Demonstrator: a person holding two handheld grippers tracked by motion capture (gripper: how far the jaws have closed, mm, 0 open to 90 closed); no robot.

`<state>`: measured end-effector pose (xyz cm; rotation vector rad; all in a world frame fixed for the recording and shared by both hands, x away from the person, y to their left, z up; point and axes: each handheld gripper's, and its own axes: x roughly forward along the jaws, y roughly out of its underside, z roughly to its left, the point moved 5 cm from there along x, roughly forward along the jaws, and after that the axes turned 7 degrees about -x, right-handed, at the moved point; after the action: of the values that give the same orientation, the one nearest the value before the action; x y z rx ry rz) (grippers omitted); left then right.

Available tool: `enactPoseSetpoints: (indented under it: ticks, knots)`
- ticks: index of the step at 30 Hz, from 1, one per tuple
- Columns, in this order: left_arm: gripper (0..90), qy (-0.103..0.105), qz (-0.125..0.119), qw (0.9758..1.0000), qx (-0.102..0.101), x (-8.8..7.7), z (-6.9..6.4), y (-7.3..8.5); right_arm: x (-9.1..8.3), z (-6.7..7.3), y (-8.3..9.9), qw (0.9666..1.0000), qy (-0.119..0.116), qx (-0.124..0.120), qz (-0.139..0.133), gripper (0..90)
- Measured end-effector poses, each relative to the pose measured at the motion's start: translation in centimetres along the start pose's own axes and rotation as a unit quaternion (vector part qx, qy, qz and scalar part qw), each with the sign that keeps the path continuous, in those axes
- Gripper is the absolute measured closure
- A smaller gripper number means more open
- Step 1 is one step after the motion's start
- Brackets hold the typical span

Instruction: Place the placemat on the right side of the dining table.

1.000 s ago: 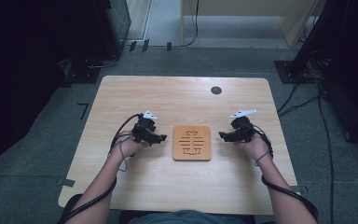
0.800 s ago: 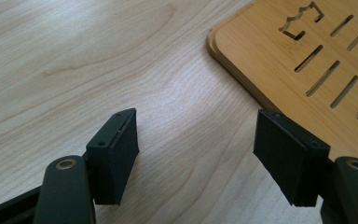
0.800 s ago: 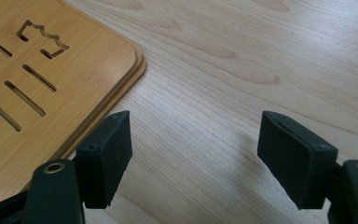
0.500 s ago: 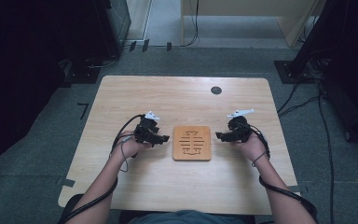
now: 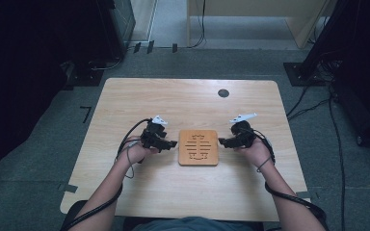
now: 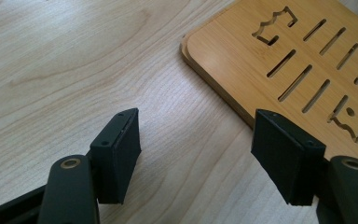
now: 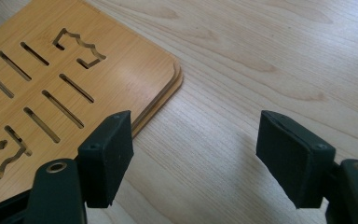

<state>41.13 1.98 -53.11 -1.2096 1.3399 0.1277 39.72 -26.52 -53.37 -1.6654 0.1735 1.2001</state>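
Observation:
A square wooden board [image 5: 198,147] with cut-out slots lies flat in the middle of the table. My left gripper [image 5: 172,143] rests just beside its left edge and points at it. In the left gripper view the board [image 6: 233,51] lies ahead to the right. The left gripper [image 6: 196,119] is open; its jaws have just been closing a little, with only bare table between them. My right gripper [image 5: 222,142] sits by the board's right edge, facing it. In the right gripper view the right gripper [image 7: 196,119] is open over bare table; its jaws have just been opening slightly, and the board [image 7: 130,60] lies ahead to the left.
A round black grommet [image 5: 223,93] is set in the light wooden table [image 5: 139,101] near its far edge. Dark equipment and cables stand on the floor to the left and right, with a wooden cabinet [image 5: 250,19] beyond the table.
Both grippers have edged slightly inward toward the board. The board has not moved.

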Motion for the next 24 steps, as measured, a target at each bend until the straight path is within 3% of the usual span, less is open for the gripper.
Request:
enactPoseSetpoints:
  ticks: [24]
  knots:
    - [31.4,0.001,-0.001,1.0000,-0.009,-0.54,-0.20,0.21,1.04,0.96,-0.45,0.9997,-0.008,-0.022,0.009,26.0]
